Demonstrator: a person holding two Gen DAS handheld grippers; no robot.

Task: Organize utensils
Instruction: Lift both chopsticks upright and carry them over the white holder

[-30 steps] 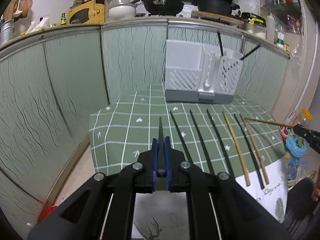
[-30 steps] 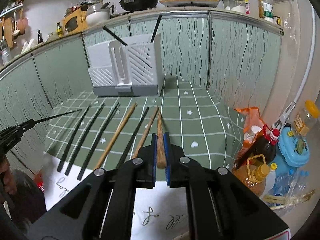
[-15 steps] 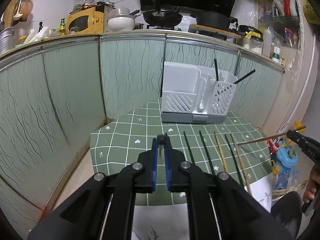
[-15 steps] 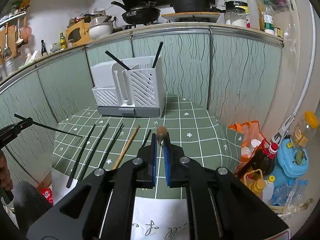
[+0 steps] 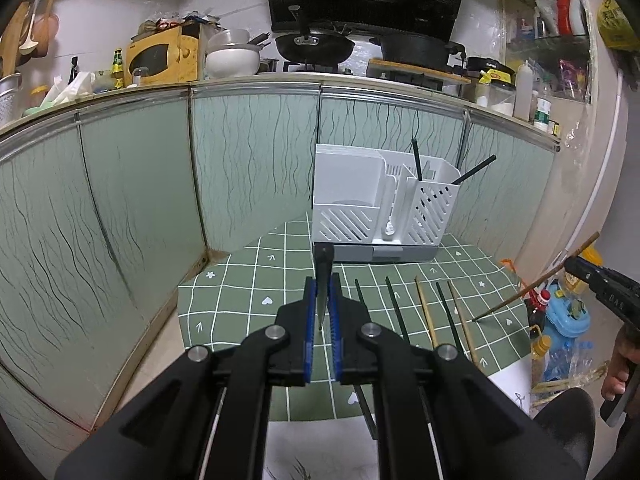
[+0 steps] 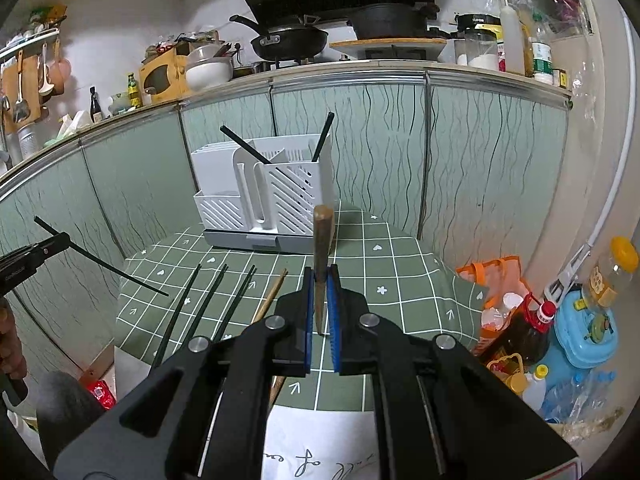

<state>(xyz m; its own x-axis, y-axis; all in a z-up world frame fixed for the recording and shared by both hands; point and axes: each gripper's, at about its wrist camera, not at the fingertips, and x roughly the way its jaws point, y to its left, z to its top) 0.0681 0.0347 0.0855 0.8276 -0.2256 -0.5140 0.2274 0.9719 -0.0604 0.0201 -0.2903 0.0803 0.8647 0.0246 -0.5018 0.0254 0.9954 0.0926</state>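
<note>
My left fingers (image 5: 321, 312) clamp a black chopstick (image 5: 323, 276) and my right fingers (image 6: 320, 304) clamp a wooden chopstick (image 6: 321, 252), both held clear above the surface (image 5: 248, 292), probably for dropping upright into the white rack (image 5: 380, 204) behind.

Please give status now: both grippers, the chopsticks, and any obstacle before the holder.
Left gripper jaws shut on black chopstick. Right gripper jaws shut on wooden chopstick. White holder has two black chopsticks already. Path looks clear.
</note>
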